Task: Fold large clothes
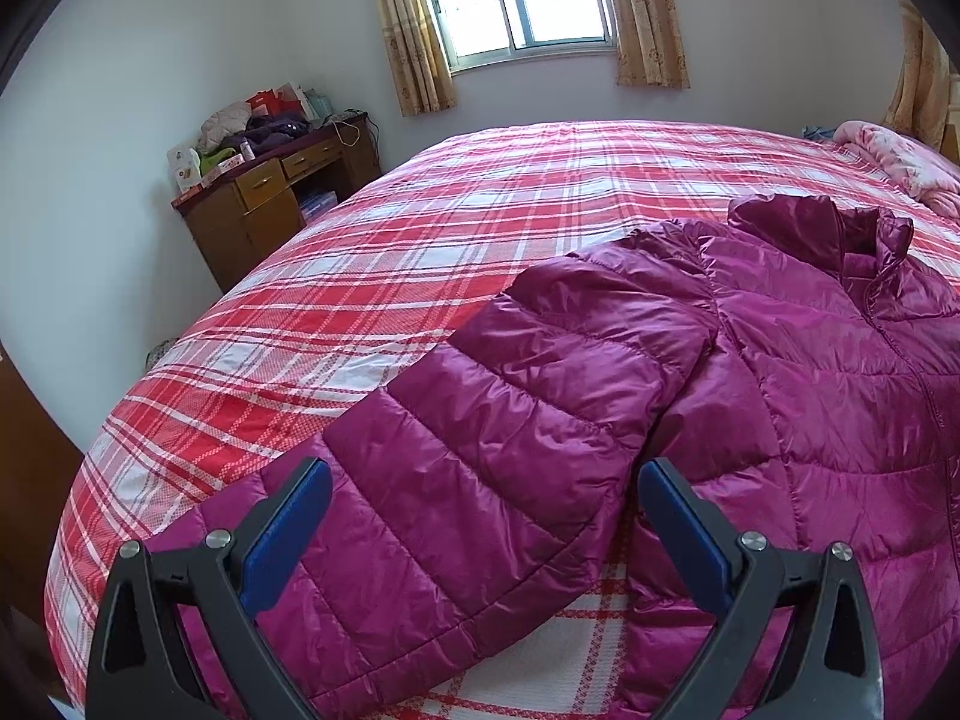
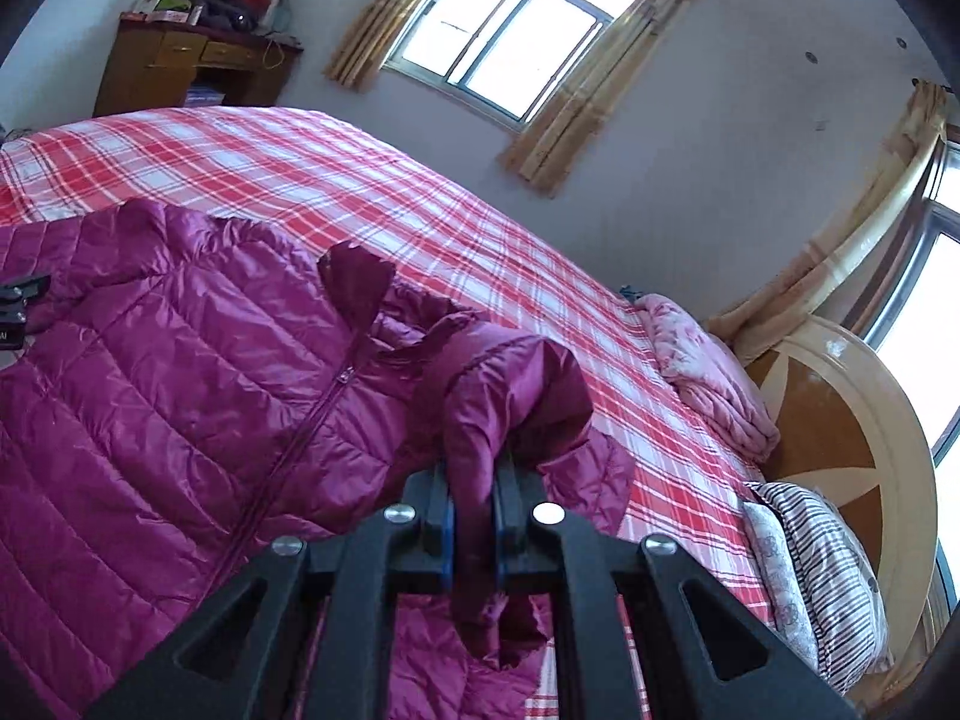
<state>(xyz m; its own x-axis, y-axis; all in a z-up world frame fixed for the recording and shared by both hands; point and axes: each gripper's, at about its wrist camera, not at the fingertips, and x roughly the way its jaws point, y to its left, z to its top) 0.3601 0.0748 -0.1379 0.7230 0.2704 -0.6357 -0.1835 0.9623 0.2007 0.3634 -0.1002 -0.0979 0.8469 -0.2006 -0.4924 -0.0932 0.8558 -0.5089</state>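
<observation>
- Folding a jacket [image 2: 180,372] on a bed [image 2: 420,210]; lying front up, zip closed, collar toward the window [image 2: 510,42].
- Pinching one sleeve [image 2: 516,396] in the right gripper [image 2: 474,516], jaws nearly closed with a bunched fold of purple fabric between the blue pads [image 2: 445,525].
- Holding that sleeve raised and humped just ahead of the jaws, clear of the sheet, beside the jacket's chest and near the collar [image 2: 360,282].
- Hovering the left gripper [image 1: 485,525] wide open and gripping nothing, above the other sleeve [image 1: 480,420], fingertips apart on either side of it; not clear whether touching the fabric.
- Lying flat and diagonal, that other sleeve, beside the body, cuff end nearest the left jaws.
- Judging the step in hand: carrying the raised sleeve across onto the chest.
- Doing it well, probably: keeping the pinch firm, since the shiny quilted shell looks slippery and springy.
- Laying the sleeve straight over the zip [image 2: 312,420] line rather than dropping it in a heap.
- Lowering fully before letting go, so the puffy fabric settles instead of sliding back off.
- Watching for the shoulder dragging the body out of square.
- Keeping clear of the pink quilt [image 2: 714,372] and striped pillow [image 2: 816,564] by the headboard [image 2: 864,420], well apart from the jacket.
</observation>
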